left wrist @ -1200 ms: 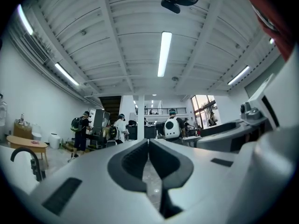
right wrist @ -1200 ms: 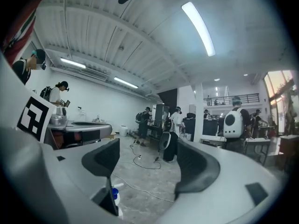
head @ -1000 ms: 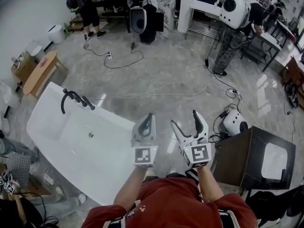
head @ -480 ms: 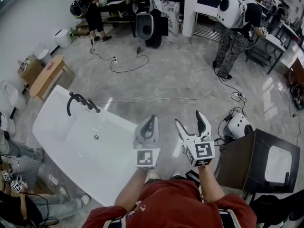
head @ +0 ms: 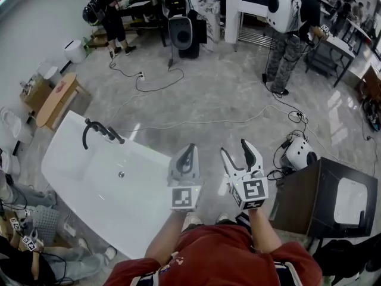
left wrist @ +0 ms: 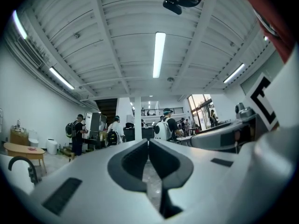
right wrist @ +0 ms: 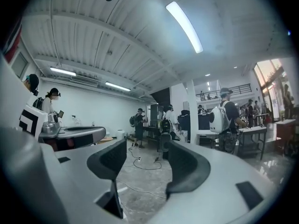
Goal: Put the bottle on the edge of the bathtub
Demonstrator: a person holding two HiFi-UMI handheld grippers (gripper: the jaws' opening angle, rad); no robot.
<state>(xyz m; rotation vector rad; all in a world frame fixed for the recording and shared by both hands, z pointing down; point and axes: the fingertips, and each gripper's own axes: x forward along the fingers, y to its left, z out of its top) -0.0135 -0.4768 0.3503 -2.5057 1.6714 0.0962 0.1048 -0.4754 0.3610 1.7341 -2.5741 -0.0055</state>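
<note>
No bottle shows in any view. The white bathtub [head: 89, 183] lies on the floor at the left of the head view, with a black faucet [head: 98, 131] at its far end; the faucet's curve [left wrist: 21, 164] also shows low at the left of the left gripper view. Both grippers are held up side by side in front of the person, right of the tub. My left gripper [head: 187, 154] is shut and empty, its tips meeting [left wrist: 148, 142]. My right gripper [head: 241, 152] is open with its jaws closing, and only floor shows between them [right wrist: 145, 155].
A dark cabinet [head: 309, 201] with a white panel stands close on the right, and a white round device [head: 296, 152] with cables sits beside it. Cables [head: 196, 123] cross the floor ahead. People stand at the far desks. A wooden table [head: 53, 97] is beyond the tub.
The right gripper's jaws have narrowed a little. The head view has shifted slightly, and both grippers stay at about the same place.
</note>
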